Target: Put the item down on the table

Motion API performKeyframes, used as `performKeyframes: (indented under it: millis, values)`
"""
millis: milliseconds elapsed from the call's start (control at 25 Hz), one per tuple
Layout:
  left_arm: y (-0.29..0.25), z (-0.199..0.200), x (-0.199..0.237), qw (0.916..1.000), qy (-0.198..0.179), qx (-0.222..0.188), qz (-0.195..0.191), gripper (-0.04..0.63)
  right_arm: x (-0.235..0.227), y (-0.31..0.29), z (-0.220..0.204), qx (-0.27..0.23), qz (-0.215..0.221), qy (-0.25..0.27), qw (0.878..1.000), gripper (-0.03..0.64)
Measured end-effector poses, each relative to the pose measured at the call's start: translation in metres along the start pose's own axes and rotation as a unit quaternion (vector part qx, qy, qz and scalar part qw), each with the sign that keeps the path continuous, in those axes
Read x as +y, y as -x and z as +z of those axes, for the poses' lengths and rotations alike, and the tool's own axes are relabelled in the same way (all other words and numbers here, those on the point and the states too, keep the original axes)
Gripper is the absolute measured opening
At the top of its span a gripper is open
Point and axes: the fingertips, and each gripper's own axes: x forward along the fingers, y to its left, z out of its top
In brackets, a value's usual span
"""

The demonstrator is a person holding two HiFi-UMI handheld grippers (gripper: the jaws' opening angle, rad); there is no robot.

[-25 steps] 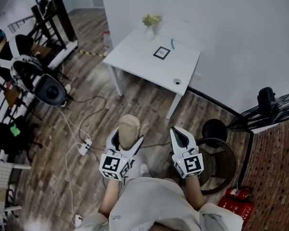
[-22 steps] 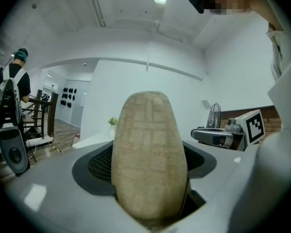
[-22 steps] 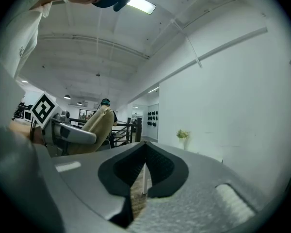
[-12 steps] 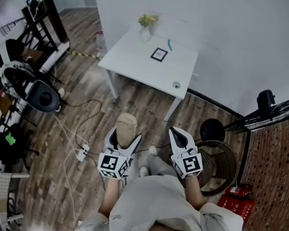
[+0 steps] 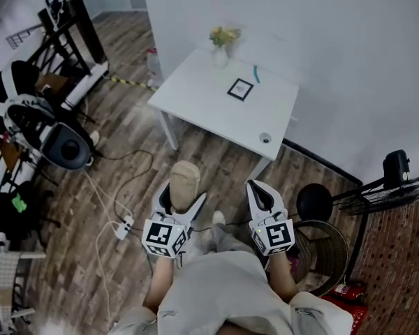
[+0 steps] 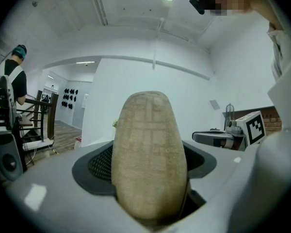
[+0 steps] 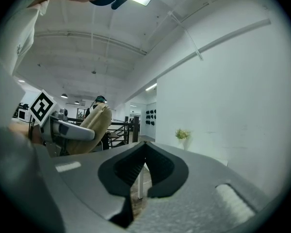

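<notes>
There are two grippers and one item. The left gripper [image 5: 183,203] squeezes the tan, egg-shaped item [image 5: 184,183] between its jaws. At its 3 o'clock, the right gripper [image 5: 259,193] is closed on nothing. One white table [image 5: 202,96] stands at 12 o'clock, well apart.

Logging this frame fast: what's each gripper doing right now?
Left gripper: shut on the tan oval item.
Right gripper: shut, nothing between its jaws.
</notes>
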Motion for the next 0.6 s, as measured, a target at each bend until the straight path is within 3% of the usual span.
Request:
performKeyframes:
  millis: [600]
  values:
    - [-0.131, 0.027, 0.043, 0.9997, -0.009, 0.016, 0.018, 0.416, -0.096, -0.110, 0.014, -0.012, 0.024, -0.011, 1.000, 0.003]
